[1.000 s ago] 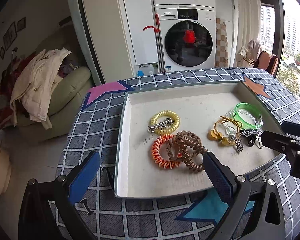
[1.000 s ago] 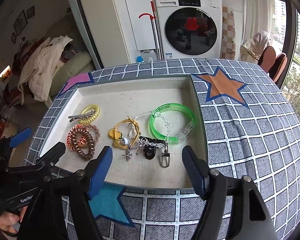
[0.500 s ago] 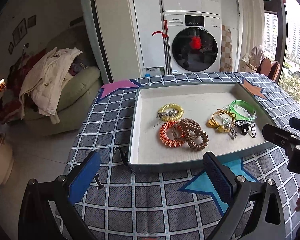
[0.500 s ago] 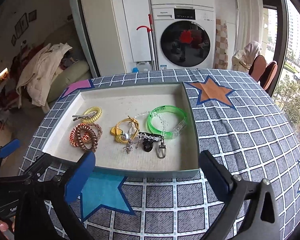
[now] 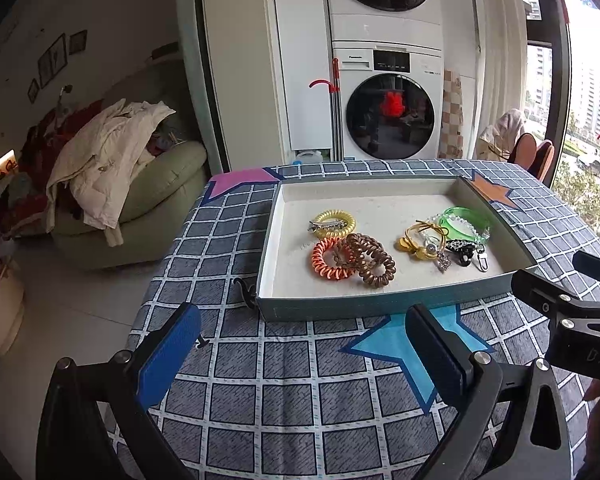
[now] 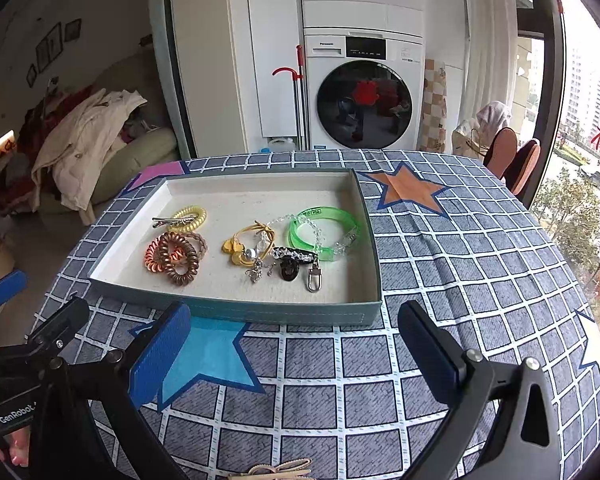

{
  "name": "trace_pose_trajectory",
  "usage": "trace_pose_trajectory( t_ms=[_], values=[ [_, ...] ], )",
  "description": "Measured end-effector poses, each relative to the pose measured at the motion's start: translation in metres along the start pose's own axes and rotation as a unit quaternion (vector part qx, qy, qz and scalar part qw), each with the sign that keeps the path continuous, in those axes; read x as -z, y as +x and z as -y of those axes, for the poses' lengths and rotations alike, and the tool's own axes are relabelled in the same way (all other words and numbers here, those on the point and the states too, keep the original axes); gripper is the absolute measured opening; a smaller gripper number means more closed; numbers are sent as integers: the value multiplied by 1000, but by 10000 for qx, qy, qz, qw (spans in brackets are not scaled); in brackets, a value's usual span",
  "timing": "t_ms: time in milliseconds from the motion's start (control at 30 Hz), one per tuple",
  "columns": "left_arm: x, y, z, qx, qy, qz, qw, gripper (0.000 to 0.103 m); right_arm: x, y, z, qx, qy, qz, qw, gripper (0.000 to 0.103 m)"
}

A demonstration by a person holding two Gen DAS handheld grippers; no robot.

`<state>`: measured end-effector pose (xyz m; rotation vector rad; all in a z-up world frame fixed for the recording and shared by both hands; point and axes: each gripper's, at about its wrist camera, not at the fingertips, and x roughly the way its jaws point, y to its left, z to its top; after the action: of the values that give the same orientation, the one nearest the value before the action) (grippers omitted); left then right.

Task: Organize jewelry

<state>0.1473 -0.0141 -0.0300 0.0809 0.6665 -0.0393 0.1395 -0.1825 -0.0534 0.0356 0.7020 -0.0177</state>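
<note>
Through the left wrist view, the left gripper (image 5: 300,350) is hovering over the counter (image 5: 284,392) with jaws spread and empty, short of the tray (image 5: 340,307) holding coil hair ties (image 5: 352,258). Through the right wrist view, the right gripper (image 6: 296,348) is sitting wide apart, empty, while a tan cord (image 6: 278,470) is lying outside; the sorting looks nearly finished, and fetching that cord probably comes next.

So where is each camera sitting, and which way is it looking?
Left wrist: sits on the left gripper, looking forward and down at the tray; its own open fingers show, the right gripper pokes in.
Right wrist: sits on the right gripper, facing the same way; its open fingers show, with the left gripper at the left edge.
Shared: tray, green bracelet, washing machine.
</note>
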Motion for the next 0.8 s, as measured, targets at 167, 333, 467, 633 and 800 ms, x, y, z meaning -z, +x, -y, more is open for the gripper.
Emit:
trace_pose_trajectory(
  t_ms=[167, 333, 467, 633, 800],
  values=[
    [3, 0, -4, 15, -132, -83, 9999, 103, 5, -8, 1, 109, -32, 39, 9999, 103],
    [6, -1, -4, -22, -164, -105, 9998, 103, 9, -11, -1, 100, -23, 39, 9999, 103],
    [8, -2, -7, -25, -215, -123, 9997, 103, 11, -13, -5, 106, -68, 57, 9999, 103],
    [9, -4, -7, -38, -201, -116, 9997, 103, 10, -16, -5, 121, -23, 80, 9999, 103],
    [9, -6, -8, -43, -222, -87, 9997, 103, 10, -18, -4, 148, -25, 103, 9998, 103]
  ],
)
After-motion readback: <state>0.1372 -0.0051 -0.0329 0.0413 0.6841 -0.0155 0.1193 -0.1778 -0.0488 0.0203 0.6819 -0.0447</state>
